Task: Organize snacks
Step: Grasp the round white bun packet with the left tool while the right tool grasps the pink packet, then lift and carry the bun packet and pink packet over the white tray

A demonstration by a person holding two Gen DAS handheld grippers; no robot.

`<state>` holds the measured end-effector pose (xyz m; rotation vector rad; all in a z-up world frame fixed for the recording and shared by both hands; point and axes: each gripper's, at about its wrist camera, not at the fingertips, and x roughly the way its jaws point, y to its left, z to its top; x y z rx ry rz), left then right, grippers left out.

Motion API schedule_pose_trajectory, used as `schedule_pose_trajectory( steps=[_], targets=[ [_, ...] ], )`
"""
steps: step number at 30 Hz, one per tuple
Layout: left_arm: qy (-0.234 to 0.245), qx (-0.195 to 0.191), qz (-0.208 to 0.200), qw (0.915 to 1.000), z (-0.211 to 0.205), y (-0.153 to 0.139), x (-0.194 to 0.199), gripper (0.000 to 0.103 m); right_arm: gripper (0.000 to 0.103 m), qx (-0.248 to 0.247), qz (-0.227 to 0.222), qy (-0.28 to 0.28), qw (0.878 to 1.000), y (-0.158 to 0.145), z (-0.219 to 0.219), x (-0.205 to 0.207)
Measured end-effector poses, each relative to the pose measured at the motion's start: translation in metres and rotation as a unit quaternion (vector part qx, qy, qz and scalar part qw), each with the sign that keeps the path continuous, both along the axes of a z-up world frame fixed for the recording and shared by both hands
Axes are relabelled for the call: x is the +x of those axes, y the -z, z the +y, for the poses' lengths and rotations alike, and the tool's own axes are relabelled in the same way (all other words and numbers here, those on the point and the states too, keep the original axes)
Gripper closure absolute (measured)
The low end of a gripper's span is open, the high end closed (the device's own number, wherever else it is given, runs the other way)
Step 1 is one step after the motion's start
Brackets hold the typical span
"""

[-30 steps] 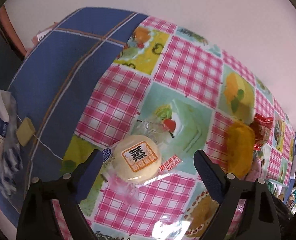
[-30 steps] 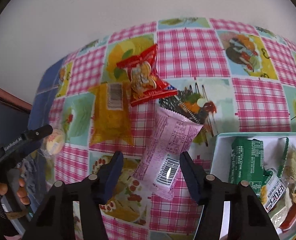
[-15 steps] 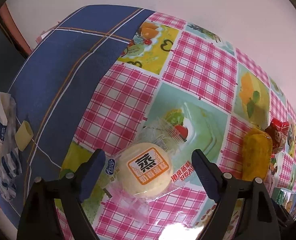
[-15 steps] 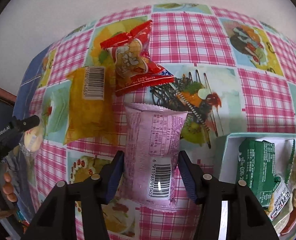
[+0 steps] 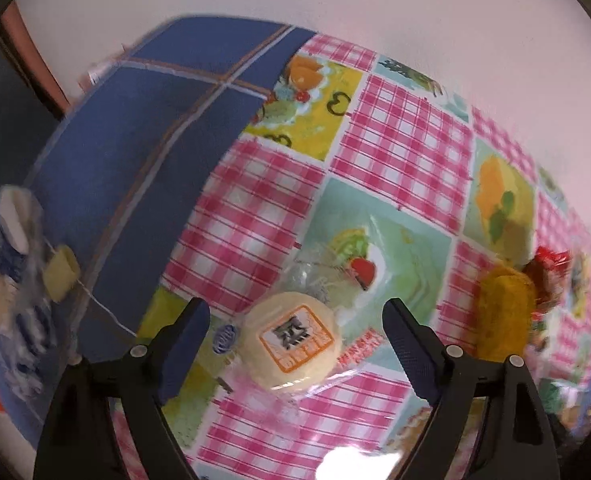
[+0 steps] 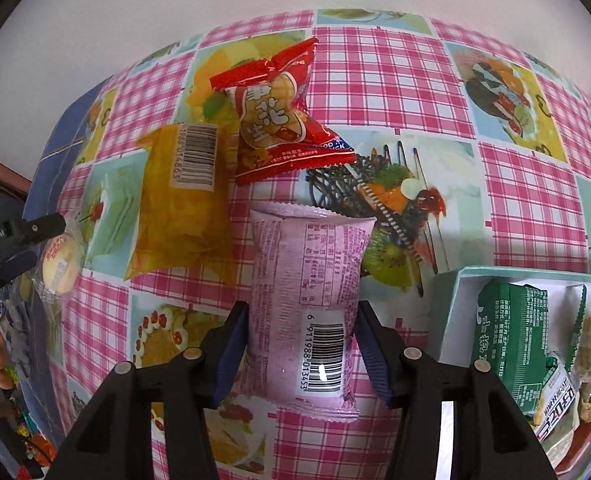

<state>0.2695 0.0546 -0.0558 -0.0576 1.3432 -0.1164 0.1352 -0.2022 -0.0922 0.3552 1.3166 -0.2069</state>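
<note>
Right wrist view: right tongs (image 6: 301, 354) have just been closing around the pink packet (image 6: 309, 300) on the counter (image 6: 395, 80), pads apparently touching, likely for the tray (image 6: 451, 308); left tongs (image 5: 295, 342) straddle the round cake (image 5: 291, 346), open.

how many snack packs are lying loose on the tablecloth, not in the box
4: a pink pack between the right hand-held gripper's fingers, a yellow pack to its left, a red pack behind it, a round cake at far left. Others may lie out of view.
</note>
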Motion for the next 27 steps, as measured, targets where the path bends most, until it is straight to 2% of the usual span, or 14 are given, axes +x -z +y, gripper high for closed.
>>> schedule_pose_trajectory(
  steps=[2,4,8,13,16,20,22,27],
  targets=[
    [0.014,-0.023,0.0,0.9996,0.002,-0.001,0.002,0.014,0.047,0.0,0.0,-0.002,1.0,-0.001,0.0,-0.003],
    [0.051,-0.02,-0.002,0.9985,-0.002,-0.003,0.003,0.014,0.047,0.001,0.0,-0.004,1.0,-0.001,0.001,-0.003],
    [0.148,0.016,0.0,0.9889,-0.018,0.0,0.0,0.014,0.047,-0.001,0.0,-0.009,1.0,-0.002,0.002,-0.003],
    [0.199,0.054,-0.004,0.9786,-0.032,0.007,-0.008,0.014,0.047,0.002,0.0,-0.012,1.0,0.0,0.004,-0.003],
    [0.193,0.075,-0.009,0.9783,-0.037,0.013,-0.007,0.014,0.047,0.002,0.0,-0.012,1.0,0.0,0.003,-0.003],
    [0.171,0.062,-0.008,0.9832,-0.032,0.019,0.001,0.017,0.047,0.001,0.0,-0.015,1.0,0.0,0.003,-0.003],
    [0.161,0.061,-0.003,0.985,-0.029,0.025,0.005,0.038,0.047,0.004,0.0,-0.015,1.0,0.0,0.002,-0.003],
    [0.132,0.052,-0.008,0.9898,-0.016,0.031,0.003,0.045,0.05,0.001,-0.001,-0.014,1.0,0.001,0.0,-0.004]
  ],
)
